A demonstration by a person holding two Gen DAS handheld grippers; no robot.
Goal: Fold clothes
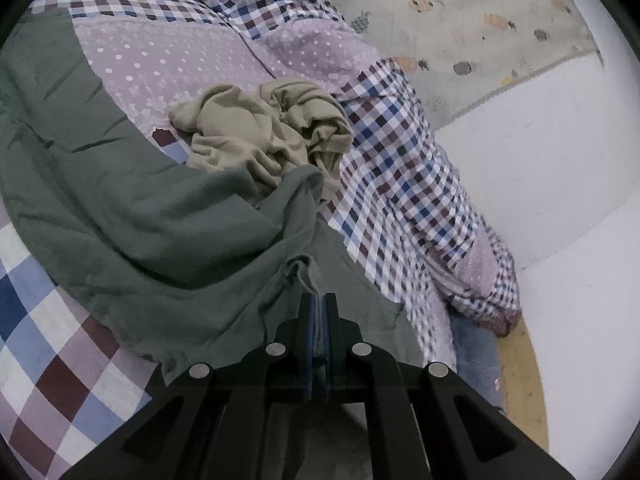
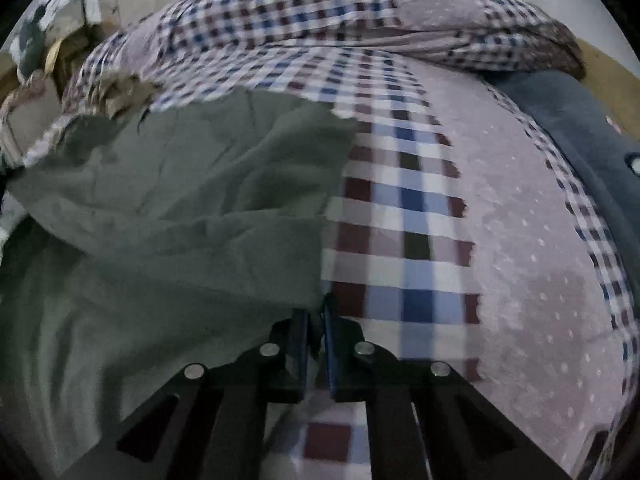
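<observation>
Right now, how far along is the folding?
Done: nothing folded yet. In hand: both the left hand-held gripper and right hand-held gripper are shut on edges of the green garment, lying rumpled on the bedspread. Left: the tan garment, crumpled, untouched.

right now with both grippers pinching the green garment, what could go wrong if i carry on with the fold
1. The green garment overlaps the crumpled beige garment; lifting may drag the beige one along.
2. The left gripper pinches a bunched edge, so the fold could come out uneven.
3. The right gripper seems to hold only the very edge, which may slip under tension.
</observation>
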